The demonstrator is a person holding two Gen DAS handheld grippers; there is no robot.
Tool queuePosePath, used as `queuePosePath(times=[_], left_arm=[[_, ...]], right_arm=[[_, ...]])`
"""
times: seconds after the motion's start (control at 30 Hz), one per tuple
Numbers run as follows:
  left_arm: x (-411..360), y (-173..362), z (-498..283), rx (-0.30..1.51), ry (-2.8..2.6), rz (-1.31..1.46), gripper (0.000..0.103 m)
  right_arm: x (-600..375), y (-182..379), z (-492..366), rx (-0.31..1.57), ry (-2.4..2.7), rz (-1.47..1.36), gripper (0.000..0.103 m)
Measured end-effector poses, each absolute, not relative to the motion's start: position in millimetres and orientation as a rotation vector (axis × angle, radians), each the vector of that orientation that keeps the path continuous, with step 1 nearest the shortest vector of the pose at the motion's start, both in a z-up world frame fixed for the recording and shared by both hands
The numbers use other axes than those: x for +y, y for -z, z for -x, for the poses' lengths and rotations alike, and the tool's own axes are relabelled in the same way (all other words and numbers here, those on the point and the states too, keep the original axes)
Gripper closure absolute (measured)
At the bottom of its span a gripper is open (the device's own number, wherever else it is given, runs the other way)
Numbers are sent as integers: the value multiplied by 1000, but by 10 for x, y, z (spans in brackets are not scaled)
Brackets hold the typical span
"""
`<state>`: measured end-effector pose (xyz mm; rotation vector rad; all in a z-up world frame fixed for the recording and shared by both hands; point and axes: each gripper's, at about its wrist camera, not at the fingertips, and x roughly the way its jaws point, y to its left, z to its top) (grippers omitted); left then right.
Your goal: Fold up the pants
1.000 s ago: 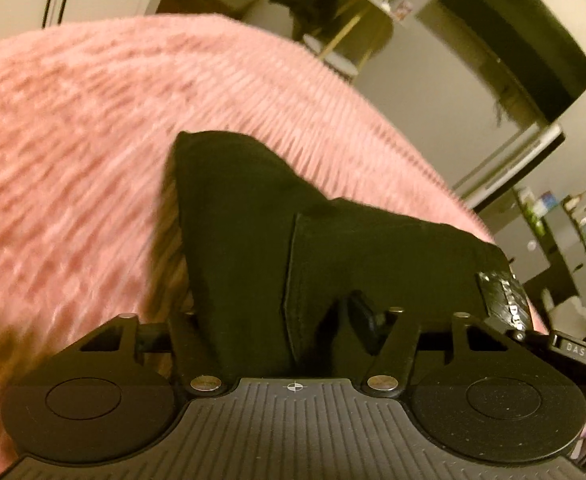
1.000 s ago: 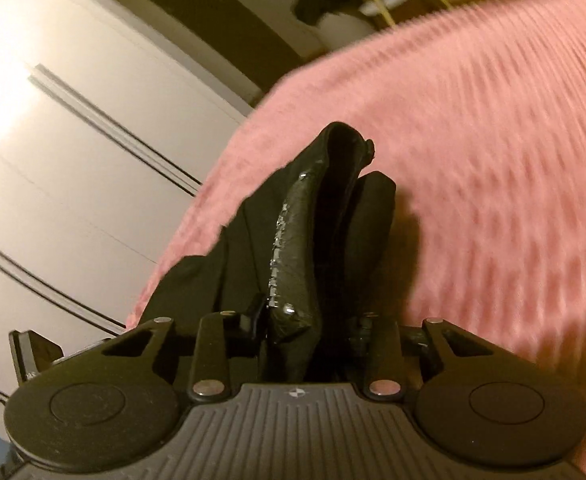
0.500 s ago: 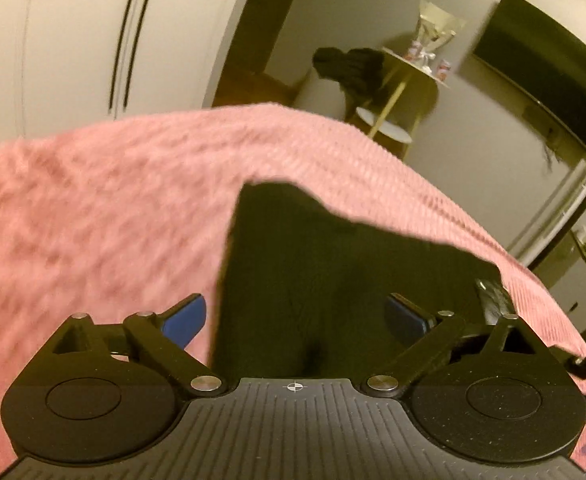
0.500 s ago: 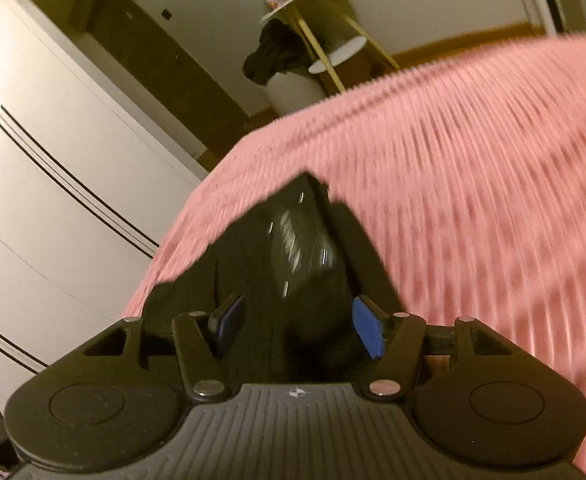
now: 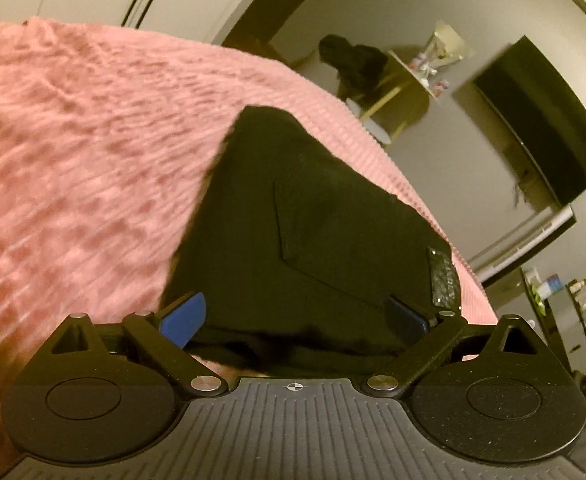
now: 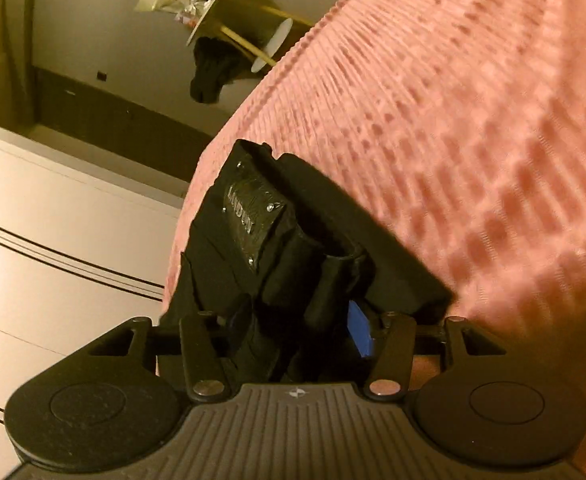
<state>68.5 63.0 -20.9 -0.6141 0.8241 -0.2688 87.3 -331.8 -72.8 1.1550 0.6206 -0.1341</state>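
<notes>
The black pants (image 5: 313,232) lie folded into a compact stack on the pink ribbed blanket (image 5: 73,152). In the left wrist view my left gripper (image 5: 293,316) is open, its blue pads wide apart at the near edge of the stack, holding nothing. In the right wrist view the pants (image 6: 293,248) show their waistband with a leather label (image 6: 253,212) facing up. My right gripper (image 6: 299,328) is open, its pads on either side of the stack's near folds without clamping them.
The blanket's edge (image 6: 213,148) runs close beside the pants, with white wardrobe doors (image 6: 53,240) beyond. A small side table (image 5: 409,80) with dark clothing draped on it and a wall-mounted TV (image 5: 541,128) stand past the bed.
Both grippers were shut on the pants a second ago. They have opened and let go, and the folded pants now rest on the blanket. Both grippers have drawn back slightly.
</notes>
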Motion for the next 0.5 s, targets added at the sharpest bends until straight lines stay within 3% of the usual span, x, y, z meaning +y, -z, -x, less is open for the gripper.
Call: queuePosePath(times=[0.1,0.13,0.23,0.4,0.5], left_arm=[[667,214,-670,820,299,691,4],[676,225,-658,821,303,711,4],[702,292,-628,860,299,763,4],[734,464,-672,929,266,845,4],[737,552,-723,958,273,897,4]], right_arm=[[-3304,779,-940,602,133,-1198,49],[-3303,767,-925,596,135,-1200,65],[-3259,733,-979,598,131,-1136,71],[-3050,453,-1034,555,122,-982,71],[-3084,541,-1097,577,130,-1019,62]])
